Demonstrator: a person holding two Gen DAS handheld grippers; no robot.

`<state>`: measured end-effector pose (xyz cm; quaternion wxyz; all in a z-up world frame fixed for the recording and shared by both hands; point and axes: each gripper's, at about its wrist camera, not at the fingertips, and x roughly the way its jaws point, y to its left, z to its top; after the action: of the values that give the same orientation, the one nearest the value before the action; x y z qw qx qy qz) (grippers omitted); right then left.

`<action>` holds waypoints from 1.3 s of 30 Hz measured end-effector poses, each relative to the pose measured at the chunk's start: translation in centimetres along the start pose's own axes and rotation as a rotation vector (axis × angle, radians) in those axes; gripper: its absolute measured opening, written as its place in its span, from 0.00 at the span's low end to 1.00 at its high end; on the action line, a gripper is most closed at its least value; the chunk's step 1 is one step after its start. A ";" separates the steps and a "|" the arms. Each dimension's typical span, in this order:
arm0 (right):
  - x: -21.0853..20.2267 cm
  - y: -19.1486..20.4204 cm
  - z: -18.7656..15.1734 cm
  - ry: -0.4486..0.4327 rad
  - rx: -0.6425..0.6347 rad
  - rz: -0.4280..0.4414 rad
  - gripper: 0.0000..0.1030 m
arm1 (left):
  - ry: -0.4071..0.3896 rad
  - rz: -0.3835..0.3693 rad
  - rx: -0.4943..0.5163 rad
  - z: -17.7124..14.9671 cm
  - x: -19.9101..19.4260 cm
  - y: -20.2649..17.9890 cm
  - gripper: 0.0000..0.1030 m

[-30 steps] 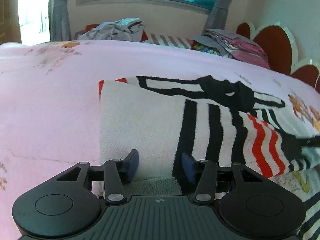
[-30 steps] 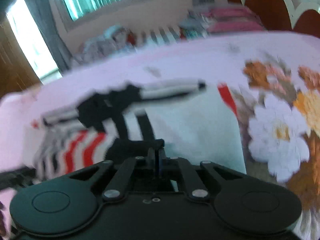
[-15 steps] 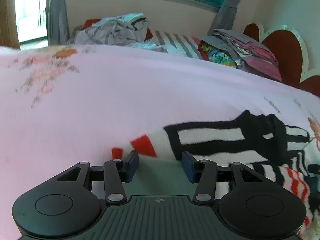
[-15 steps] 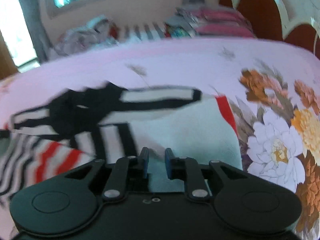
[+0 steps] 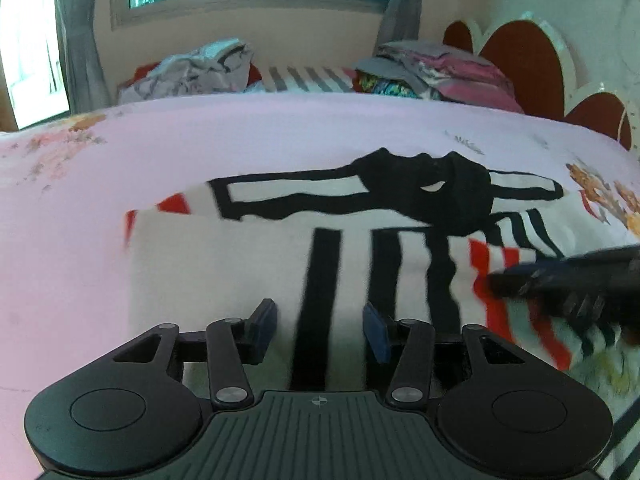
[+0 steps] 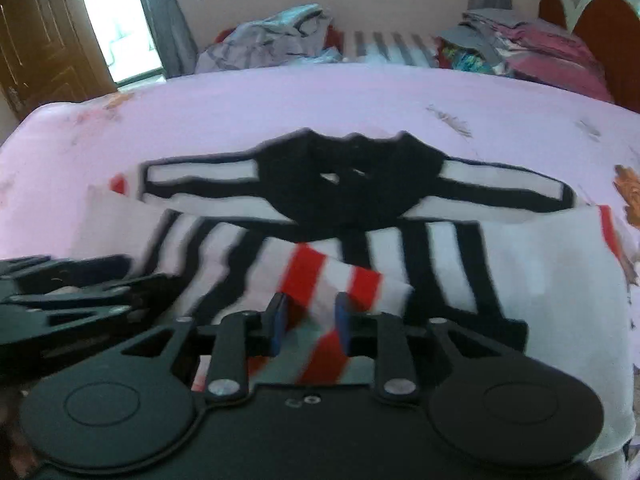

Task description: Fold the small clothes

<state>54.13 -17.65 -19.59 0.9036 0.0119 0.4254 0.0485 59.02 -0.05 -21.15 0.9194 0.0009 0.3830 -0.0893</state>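
The striped sweater (image 5: 248, 264) lies spread flat on the pink bed sheet (image 5: 72, 220), its black collar (image 6: 352, 176) toward the far side of the bed. Its lower hem is hidden behind both tool bodies, and in the left wrist view its right part is cut off by the picture edge. A folded-in sleeve with red and white stripes (image 6: 352, 284) lies on the middle of the body; it is blurred, so I cannot make out its edge well.

My left tongs (image 5: 320, 326) stand wide apart over the white and black-striped body of the sweater and hold nothing. My right tongs (image 6: 310, 320) are partly apart, with the red-striped sleeve between the fingers; I cannot tell if the pads touch the cloth.

At the far side, loose clothes (image 6: 272, 40) and a folded pile (image 5: 432, 72) lie beside the headboard (image 5: 524, 68). I can read no writing or label anywhere.
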 end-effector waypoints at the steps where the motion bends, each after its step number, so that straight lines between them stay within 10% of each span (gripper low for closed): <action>1: -0.5 -1.0 -0.2 -0.009 0.014 -0.046 0.17 | -0.005 -0.005 -0.007 -0.5 -0.6 0.9 0.48; 6: -1.8 -4.7 -1.2 0.004 0.046 -0.065 0.10 | -0.006 0.015 -0.012 -1.3 -2.1 3.8 0.48; 12: -6.1 -0.2 -2.4 -0.102 -0.030 0.008 0.44 | -0.034 0.008 -0.067 -1.8 -5.9 2.0 0.48; 19: -4.3 3.2 -5.2 -0.013 -0.124 0.030 0.41 | 0.019 0.009 -0.013 -4.4 -5.4 0.8 0.48; 27: -4.8 -5.0 -5.0 -0.009 0.077 -0.133 0.44 | 0.013 -0.008 -0.026 -5.2 -5.8 2.0 0.48; 39: -6.7 -3.3 -4.0 -0.113 0.073 -0.054 0.38 | -0.042 0.007 -0.025 -4.1 -7.5 1.0 0.48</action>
<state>47.02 -21.63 -17.23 0.9261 0.0359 0.3754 0.0079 51.12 2.45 -18.85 0.9275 -0.0114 0.3646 -0.0814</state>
